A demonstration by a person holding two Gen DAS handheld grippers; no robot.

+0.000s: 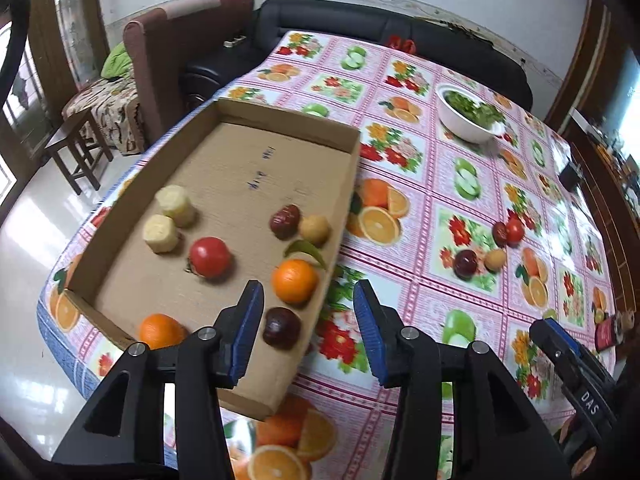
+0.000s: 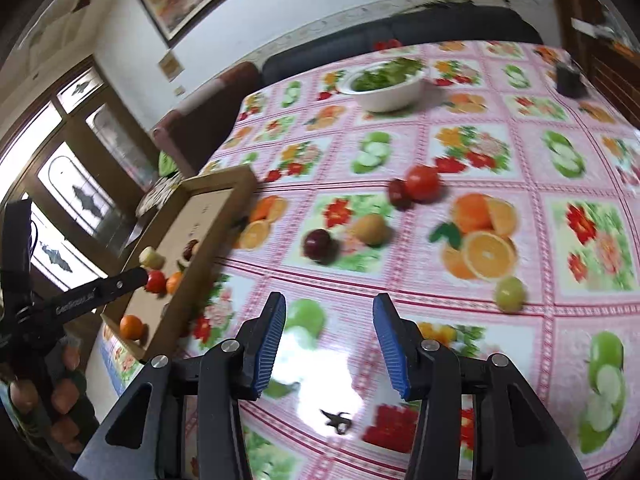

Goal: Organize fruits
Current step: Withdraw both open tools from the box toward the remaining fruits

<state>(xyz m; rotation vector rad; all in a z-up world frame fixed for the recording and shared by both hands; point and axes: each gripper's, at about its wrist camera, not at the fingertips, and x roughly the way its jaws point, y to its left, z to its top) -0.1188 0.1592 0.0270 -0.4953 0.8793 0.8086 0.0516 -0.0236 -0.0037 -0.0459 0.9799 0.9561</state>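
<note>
Both tongs empty, jaws apart: left tongs (image 1: 308,320) above the tray's near edge, right tongs (image 2: 330,340) over bare cloth, nothing between the pads of either.

Tray (image 1: 352,148) already loaded: two pale corn pieces (image 1: 168,220), tomato (image 1: 210,257), two oranges (image 1: 295,281), dark plum (image 1: 281,327), a date beside a small tan fruit.

Still loose on the cloth (image 2: 500,152): plum (image 2: 318,245), tan fruit (image 2: 372,229), tomato (image 2: 423,183) touching a dark date (image 2: 397,192), green grape (image 2: 509,294) well apart from the rest.

Risks from here:
- Round fruit on slick cloth: likely to roll if nudged off-centre.
- Printed fruit all over the cloth: easy to mistake for real pieces, especially the grape near printed apples.
- Tomato and date touching: a pinch on one could shove the other.
- Soft tomato: bruising under a hard squeeze.
- Tray wall near the left tongs: a bump could shift the tray toward the table edge.
- Motion blur in the right view: hasty aim, missed grasp.
</note>
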